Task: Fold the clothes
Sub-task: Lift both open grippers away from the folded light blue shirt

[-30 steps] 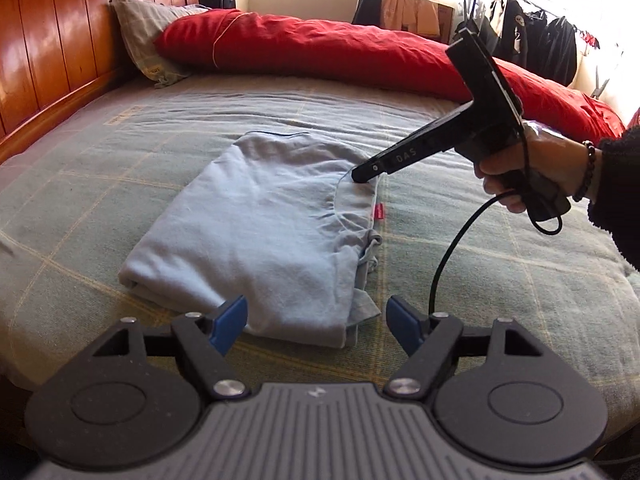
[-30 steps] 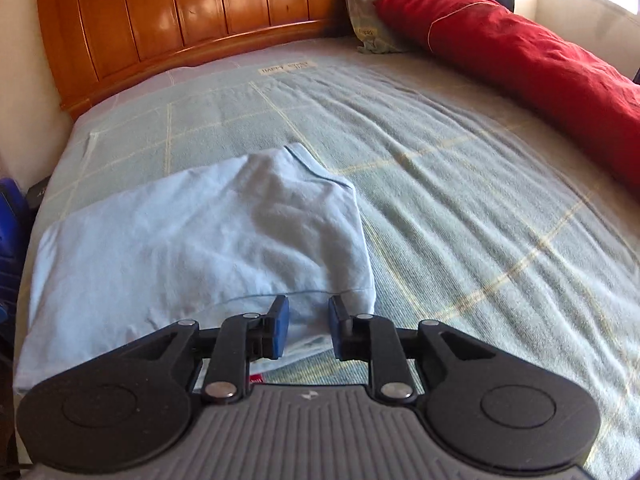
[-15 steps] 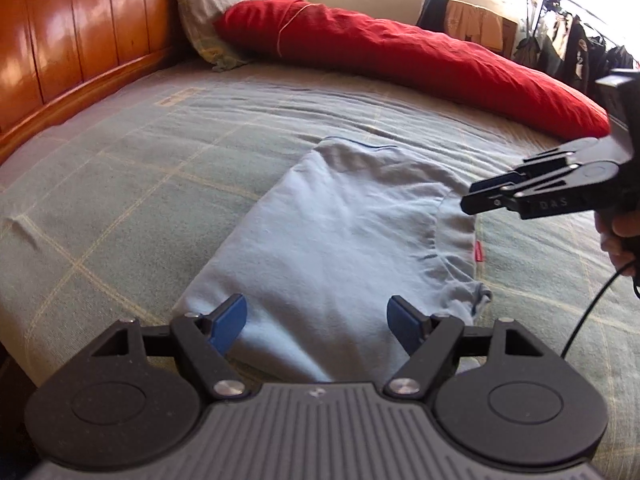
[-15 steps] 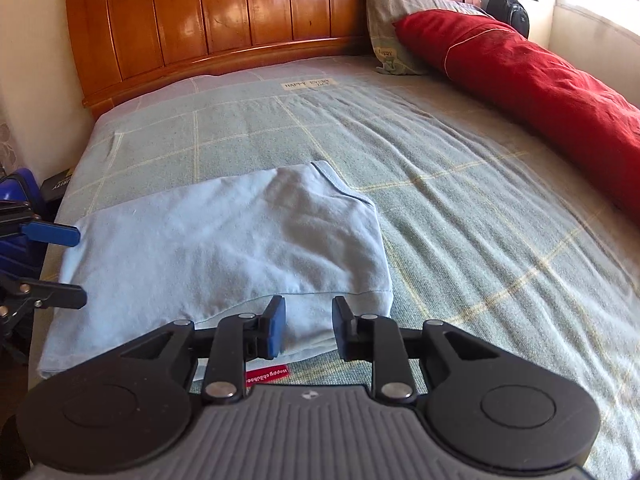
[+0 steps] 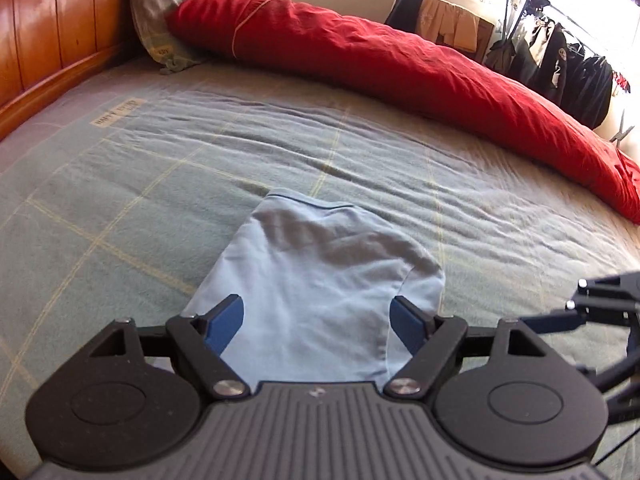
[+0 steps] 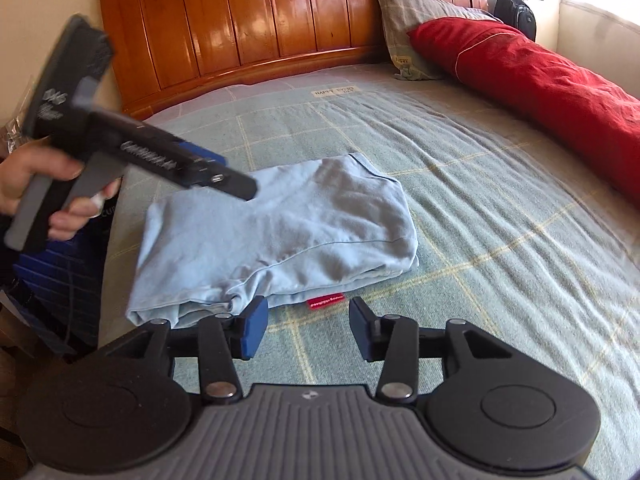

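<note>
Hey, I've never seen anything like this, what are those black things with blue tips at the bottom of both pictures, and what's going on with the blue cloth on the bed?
Those are handheld grippers, one in each of a person's hands, each with a camera looking forward along its two blue-padded fingers. One picture looks out from the left gripper, the other from the right gripper. In the right view the left gripper appears again, from the side, in the person's hand. On the checked bedspread lies a folded light blue garment, with a red duvet and a pillow further back. Both grippers are open and hold nothing; the right one's jaws have just been opening.
</note>
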`<state>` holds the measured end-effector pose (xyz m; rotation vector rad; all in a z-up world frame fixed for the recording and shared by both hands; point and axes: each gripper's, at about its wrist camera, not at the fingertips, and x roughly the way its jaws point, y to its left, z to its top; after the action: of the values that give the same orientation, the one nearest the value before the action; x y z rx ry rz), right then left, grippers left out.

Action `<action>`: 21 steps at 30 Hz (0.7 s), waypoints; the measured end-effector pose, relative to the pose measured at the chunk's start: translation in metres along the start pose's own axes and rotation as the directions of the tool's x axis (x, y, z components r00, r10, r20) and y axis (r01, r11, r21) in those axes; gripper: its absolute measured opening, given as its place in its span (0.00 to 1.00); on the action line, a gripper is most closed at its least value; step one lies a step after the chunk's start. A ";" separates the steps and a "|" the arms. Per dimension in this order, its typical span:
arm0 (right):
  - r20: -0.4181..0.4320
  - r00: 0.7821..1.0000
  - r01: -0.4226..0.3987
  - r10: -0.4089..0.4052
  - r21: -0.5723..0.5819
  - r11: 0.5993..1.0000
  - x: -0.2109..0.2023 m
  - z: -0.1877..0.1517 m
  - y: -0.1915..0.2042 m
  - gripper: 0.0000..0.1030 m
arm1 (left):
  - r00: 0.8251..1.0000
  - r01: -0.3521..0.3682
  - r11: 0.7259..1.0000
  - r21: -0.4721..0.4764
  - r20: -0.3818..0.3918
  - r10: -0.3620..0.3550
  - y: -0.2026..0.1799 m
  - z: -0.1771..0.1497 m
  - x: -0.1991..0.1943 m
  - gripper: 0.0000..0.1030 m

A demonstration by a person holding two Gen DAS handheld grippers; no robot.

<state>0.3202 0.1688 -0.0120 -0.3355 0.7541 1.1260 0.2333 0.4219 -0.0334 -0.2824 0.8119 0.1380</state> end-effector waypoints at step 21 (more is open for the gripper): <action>0.039 0.998 -0.048 0.044 0.083 0.995 -0.024 -0.023 -0.009 0.56 | 0.993 0.054 0.981 -0.188 -0.091 -0.072 -0.011 0.064 0.108 0.77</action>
<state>0.3143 0.1345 -0.0128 -0.2269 0.7770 1.1374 0.3545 0.4323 -0.0685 -0.4931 0.8874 0.1414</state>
